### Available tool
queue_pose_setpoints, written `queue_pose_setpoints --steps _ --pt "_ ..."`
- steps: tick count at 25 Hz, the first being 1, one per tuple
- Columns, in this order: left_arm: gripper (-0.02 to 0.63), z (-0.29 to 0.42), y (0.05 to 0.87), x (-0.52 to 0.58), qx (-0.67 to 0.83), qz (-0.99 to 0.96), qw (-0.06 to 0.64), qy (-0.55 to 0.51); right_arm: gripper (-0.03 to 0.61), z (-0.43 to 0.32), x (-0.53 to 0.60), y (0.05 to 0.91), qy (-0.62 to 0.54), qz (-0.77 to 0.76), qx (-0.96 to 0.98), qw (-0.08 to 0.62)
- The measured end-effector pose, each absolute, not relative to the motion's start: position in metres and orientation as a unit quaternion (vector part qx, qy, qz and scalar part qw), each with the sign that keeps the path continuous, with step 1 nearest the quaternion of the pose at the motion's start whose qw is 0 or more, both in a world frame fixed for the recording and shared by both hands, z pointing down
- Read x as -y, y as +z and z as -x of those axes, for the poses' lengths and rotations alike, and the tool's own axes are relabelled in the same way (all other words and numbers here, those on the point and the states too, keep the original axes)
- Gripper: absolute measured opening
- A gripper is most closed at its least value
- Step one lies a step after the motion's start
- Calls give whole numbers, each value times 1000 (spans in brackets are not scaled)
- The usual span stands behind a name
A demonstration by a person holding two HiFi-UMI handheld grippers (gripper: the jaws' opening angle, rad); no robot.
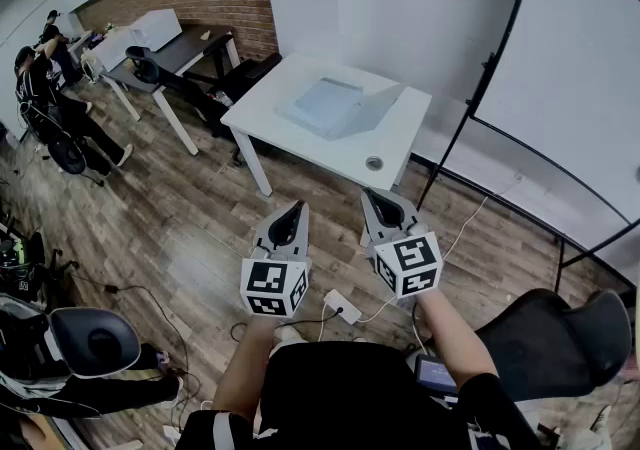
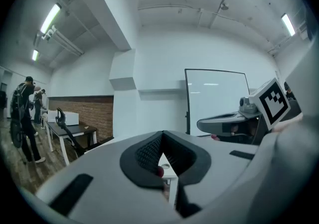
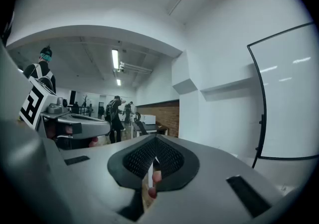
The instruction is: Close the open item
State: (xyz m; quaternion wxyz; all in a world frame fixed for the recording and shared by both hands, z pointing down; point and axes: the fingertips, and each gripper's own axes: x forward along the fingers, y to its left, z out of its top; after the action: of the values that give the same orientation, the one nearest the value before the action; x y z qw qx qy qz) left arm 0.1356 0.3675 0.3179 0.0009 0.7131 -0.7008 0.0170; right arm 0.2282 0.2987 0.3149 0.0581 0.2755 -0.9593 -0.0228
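Note:
An open grey laptop [image 1: 335,106] lies on a white table [image 1: 290,78] across the wooden floor from me. Both grippers hang in the air well short of the table, side by side and pointed toward it. The left gripper [image 1: 293,208] has its jaws together with nothing between them; its dark pads [image 2: 144,151] meet at the tip. The right gripper [image 1: 372,196] is likewise shut and empty, its pads [image 3: 137,158] touching. A sliver of the white table [image 2: 168,170] shows through the left jaws' gap. Each gripper view shows the other gripper alongside.
A white power strip [image 1: 342,306] and cables lie on the floor at my feet. A black office chair [image 1: 560,338] is at my right, another chair [image 1: 90,338] at lower left. A whiteboard frame [image 1: 500,48] stands right of the table. A dark desk [image 1: 185,43] and people [image 1: 40,88] are far left.

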Motion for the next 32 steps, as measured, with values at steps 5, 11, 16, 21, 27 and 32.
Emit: queue_pose_setpoints --steps 5,11,16,21,27,32 --pt "11 -138 317 -366 707 -707 3 20 38 -229 -299 316 -5 -265 963 52" --pt "11 -144 317 -362 707 -707 3 23 38 -232 -294 319 2 -259 964 51" --pt "11 -146 318 -355 712 -702 2 23 38 -233 -287 320 3 -253 966 48" --pt "11 -151 315 -346 715 -699 3 23 38 -237 -276 318 3 -249 967 47" --pt "11 -166 318 -329 718 -695 6 29 38 -253 -259 322 12 -242 969 43" --pt "11 -172 314 -321 719 -692 -17 61 38 -259 -247 324 19 -240 969 46"
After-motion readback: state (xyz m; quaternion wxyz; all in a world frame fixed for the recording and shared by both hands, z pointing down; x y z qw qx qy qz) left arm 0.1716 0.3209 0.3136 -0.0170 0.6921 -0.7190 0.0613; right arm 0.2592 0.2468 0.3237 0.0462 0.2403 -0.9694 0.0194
